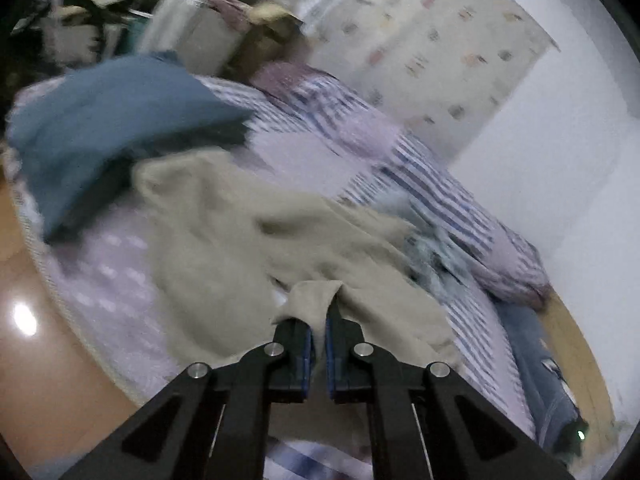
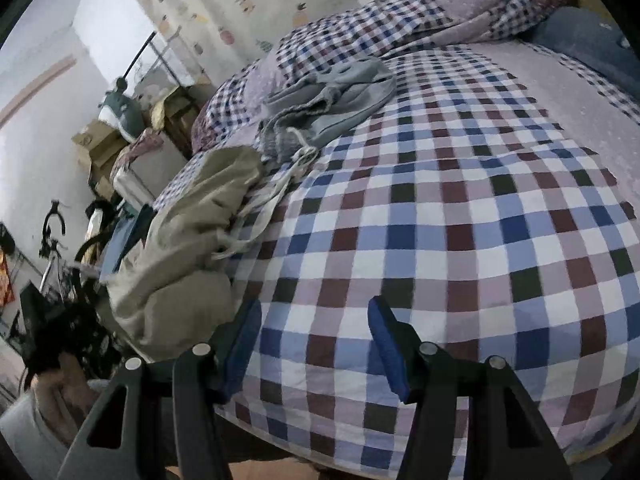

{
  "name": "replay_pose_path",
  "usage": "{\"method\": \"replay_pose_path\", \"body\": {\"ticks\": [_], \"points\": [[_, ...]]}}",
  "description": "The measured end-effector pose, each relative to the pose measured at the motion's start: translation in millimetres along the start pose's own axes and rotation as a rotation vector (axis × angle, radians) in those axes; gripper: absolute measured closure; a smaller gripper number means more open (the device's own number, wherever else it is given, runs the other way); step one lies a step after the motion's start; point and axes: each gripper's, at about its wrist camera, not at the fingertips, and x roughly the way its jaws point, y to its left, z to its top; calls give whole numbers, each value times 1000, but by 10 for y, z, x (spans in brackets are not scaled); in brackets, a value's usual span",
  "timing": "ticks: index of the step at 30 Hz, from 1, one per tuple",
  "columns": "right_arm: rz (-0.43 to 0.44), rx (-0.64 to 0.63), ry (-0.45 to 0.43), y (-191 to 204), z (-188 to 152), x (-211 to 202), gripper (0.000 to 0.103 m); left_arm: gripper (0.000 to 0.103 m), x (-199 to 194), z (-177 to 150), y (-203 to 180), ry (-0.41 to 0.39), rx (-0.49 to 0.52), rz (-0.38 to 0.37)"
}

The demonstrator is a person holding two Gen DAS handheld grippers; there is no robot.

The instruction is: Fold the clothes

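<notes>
A beige garment (image 1: 224, 232) lies crumpled on the checked bed cover (image 1: 452, 188). My left gripper (image 1: 319, 322) is shut on a fold of its edge, and the cloth rises between the blue pads. The view is blurred by motion. In the right wrist view the same beige garment (image 2: 188, 248) is bunched at the left edge of the bed. My right gripper (image 2: 315, 306) hovers open over the checked bed cover (image 2: 460, 220) with nothing between its fingers.
A dark blue-grey garment (image 1: 100, 128) lies at the bed's far left. A light grey-blue garment with drawstrings (image 2: 332, 92) rests near the pillows (image 2: 360, 28). Denim (image 2: 588, 40) lies at the far right. Boxes and clutter (image 2: 104, 148) stand beside the bed. Shiny floor (image 1: 36, 340) shows at the left.
</notes>
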Motion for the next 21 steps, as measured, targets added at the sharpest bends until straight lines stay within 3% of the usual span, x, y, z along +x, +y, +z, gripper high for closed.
{"method": "replay_pose_path", "body": {"ticks": [2, 11, 21], "points": [[-3, -33, 18, 86, -23, 63, 44, 99, -32, 44, 201, -27, -74, 31], [-7, -228, 95, 539, -189, 391, 44, 99, -43, 159, 507, -160, -101, 242], [54, -335, 144, 1035, -147, 769, 44, 99, 170, 190, 830, -100, -196, 253]]}}
